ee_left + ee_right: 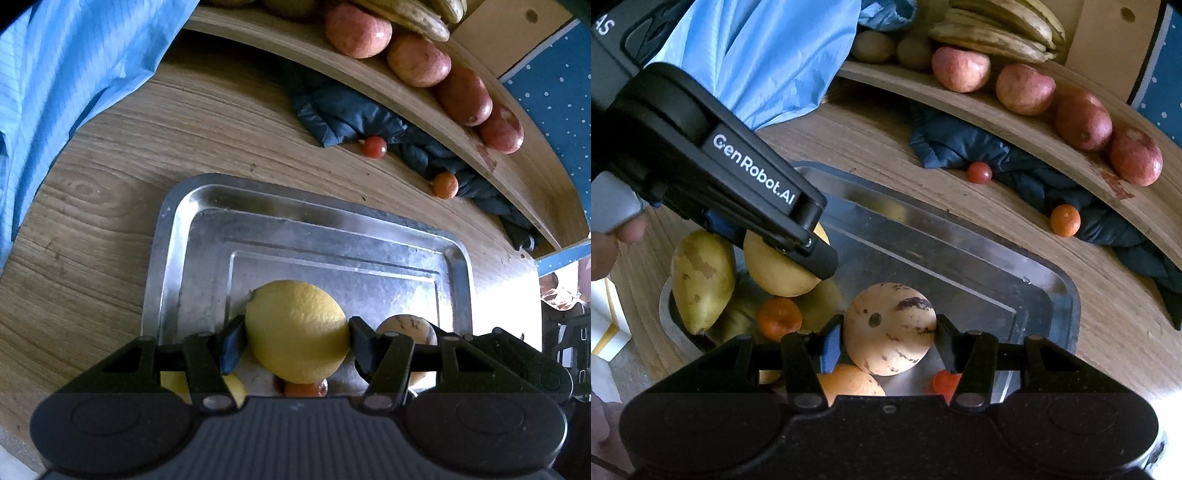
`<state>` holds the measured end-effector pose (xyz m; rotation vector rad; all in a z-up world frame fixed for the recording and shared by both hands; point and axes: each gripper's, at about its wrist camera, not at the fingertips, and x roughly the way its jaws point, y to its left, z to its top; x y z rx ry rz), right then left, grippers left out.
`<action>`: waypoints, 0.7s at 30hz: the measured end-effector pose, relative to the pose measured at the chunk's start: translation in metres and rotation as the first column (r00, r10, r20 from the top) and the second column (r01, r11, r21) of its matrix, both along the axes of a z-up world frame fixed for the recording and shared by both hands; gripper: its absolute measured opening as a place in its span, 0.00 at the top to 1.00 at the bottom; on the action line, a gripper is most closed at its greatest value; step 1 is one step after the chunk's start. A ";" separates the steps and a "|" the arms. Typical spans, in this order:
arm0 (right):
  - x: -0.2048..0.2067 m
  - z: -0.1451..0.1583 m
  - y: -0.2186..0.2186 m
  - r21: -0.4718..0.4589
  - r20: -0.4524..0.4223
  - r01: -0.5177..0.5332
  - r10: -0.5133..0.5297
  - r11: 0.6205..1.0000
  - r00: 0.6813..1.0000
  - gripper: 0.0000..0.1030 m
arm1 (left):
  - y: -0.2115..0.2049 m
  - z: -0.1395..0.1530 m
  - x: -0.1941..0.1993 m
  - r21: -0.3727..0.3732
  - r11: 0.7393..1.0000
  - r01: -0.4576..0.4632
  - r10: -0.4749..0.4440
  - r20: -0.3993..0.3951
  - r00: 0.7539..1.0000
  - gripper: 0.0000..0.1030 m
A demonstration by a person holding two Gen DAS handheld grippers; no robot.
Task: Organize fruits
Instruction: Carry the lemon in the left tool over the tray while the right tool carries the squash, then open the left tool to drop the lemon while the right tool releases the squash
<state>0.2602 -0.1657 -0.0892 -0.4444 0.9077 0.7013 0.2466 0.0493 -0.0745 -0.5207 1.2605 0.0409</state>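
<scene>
My left gripper (295, 334) is shut on a yellow lemon (295, 328), held above the metal tray (192, 236). From the right wrist view, the left gripper (812, 254) comes in from the upper left with the lemon (779, 269) in its jaws. My right gripper (890, 332) is shut on a round beige fruit with dark streaks (890, 325), over the tray's (1045, 291) near end. That beige fruit (404, 325) shows just right of the lemon in the left wrist view. In the tray lie a yellow-green pear (701, 277), a tangerine (779, 317), an orange fruit (849, 384) and a small red one (943, 380).
A curved wooden shelf (1015, 129) at the back carries red apples (1023, 88), bananas (997, 29) and kiwis (875, 46). A dark blue cloth (960, 144) lies under it, with a cherry tomato (979, 172) and a small orange (1065, 220) beside it. A light blue sleeve (775, 55) hangs at upper left.
</scene>
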 end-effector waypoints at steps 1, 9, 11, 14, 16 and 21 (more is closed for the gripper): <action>0.000 0.000 0.000 0.000 0.000 -0.001 0.001 1.000 1.000 0.48 | 0.000 0.000 0.000 0.003 1.000 -0.002 0.002 0.000 1.000 0.38; 0.001 -0.003 0.001 -0.006 -0.008 0.009 -0.009 1.000 1.000 0.48 | -0.002 0.000 0.001 0.020 1.000 -0.013 0.013 -0.001 1.000 0.38; 0.002 -0.003 0.001 -0.005 -0.009 0.012 -0.012 1.000 1.000 0.48 | -0.003 0.000 0.001 0.025 1.000 -0.013 0.013 0.000 1.000 0.38; 0.002 -0.004 0.001 -0.005 -0.008 0.013 -0.013 1.000 1.000 0.48 | -0.004 0.001 0.001 0.037 0.999 -0.008 0.008 0.001 1.000 0.38; 0.001 -0.004 0.002 -0.004 -0.004 0.014 -0.014 1.000 1.000 0.48 | -0.005 0.002 0.002 0.047 0.999 -0.002 0.002 0.000 1.000 0.38; 0.000 -0.004 0.001 0.001 0.004 0.020 -0.020 1.000 1.000 0.48 | -0.006 0.005 0.002 0.050 0.999 -0.004 0.004 0.002 1.000 0.38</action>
